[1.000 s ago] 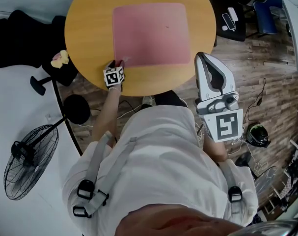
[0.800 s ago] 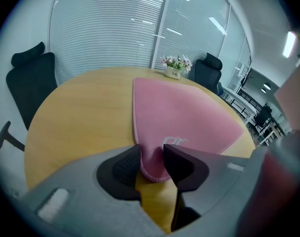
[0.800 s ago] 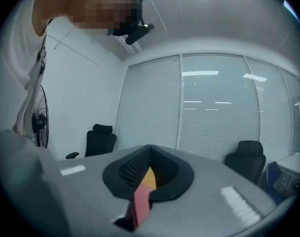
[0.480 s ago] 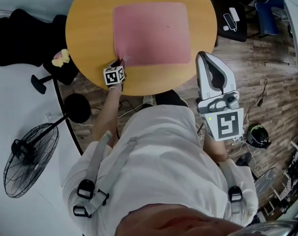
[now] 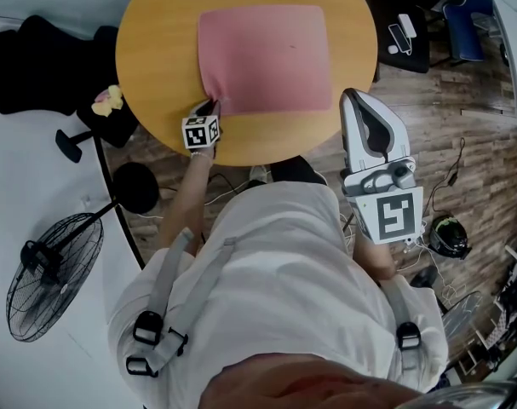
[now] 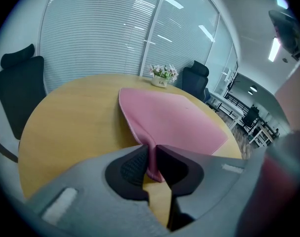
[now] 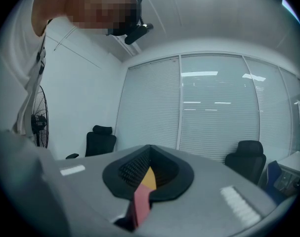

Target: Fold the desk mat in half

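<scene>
Change noted: the jaws of my left hand-held gripper (image 6: 152, 154) have just been closing and now pinch the near left corner of the mat (image 6: 179, 117). That corner lay flat a second ago. It is now raised, and the mat's left edge has buckled into a low ridge. My right hand-held gripper (image 7: 149, 158) has not shifted.

The round wooden counter (image 6: 70, 117) carries the mat with bare margin on every side, which in my judgement leaves room to carry the near edge over to the far one.

Apart from the lifted corner, the pink mat rests flat on the counter and is not yet folded. I judge a corner grip was chosen because a thin, limp sheet offers no other purchase.

The right hand-held gripper is held level, off the counter's near right edge. Its jaws are drawn together on nothing, and counter and mat show only as a sliver beyond them. I judge it is waiting to take the other near corner.

A flower pot (image 6: 162, 78) stands at the far rim, clear of the mat.

Writing: the pot's small label is too small to read. The square markers (image 5: 200, 132) on both grippers carry coded patterns only. No brand shows on the mat.
</scene>
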